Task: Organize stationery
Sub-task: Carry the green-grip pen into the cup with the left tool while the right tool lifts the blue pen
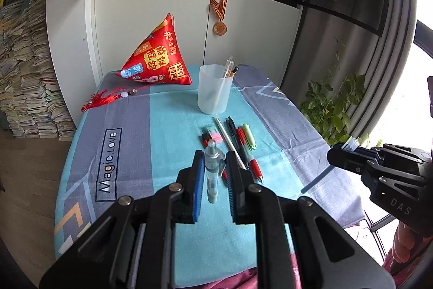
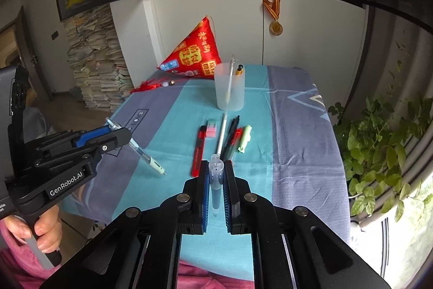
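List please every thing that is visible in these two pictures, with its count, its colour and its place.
cup: one, frosted white, far middle of table, two pens standing inside
loose pens: about four, white, black, red, pale green, lying before the cup
eraser: one, pink and green, left of the white pen
red-black cutter: one, beside the eraser
red pouch: one, triangular, far left of table, red tassel beside it
tablecloth: one, teal and grey
medal: one, gold, hanging on the cabinet
plant: one, green, right of table
paper stacks: many, left floor
left gripper: black, shut on a clear pen
right gripper: black, shut on a clear blue pen
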The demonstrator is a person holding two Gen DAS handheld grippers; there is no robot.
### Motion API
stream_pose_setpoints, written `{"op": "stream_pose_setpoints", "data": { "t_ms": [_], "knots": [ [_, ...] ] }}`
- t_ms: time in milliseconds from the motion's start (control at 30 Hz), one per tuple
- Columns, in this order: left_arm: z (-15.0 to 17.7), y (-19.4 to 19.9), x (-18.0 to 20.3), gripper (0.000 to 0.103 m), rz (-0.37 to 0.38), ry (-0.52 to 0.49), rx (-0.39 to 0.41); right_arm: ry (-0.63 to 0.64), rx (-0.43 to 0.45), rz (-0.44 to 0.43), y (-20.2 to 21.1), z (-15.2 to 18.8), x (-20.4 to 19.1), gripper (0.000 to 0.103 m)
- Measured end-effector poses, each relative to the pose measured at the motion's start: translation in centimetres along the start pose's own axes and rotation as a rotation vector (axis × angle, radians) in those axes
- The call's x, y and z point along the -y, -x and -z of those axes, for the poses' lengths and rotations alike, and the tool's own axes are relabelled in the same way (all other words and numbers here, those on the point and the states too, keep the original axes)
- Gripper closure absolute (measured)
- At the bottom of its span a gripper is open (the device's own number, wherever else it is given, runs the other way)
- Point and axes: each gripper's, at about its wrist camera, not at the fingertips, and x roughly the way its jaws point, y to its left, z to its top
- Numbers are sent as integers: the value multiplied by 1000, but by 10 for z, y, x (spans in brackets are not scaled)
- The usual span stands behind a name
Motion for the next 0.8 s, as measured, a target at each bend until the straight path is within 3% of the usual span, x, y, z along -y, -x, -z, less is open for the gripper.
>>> {"op": "stream_pose_setpoints", "data": {
  "t_ms": [467, 800],
  "knots": [
    [-34, -11, 1, 89, -1, -4, 6, -30, 35, 1, 4, -24, 17, 93],
    [-104, -29, -1, 89, -24, -29, 72, -49, 111, -7, 0, -71, 36, 93]
  ]
}}
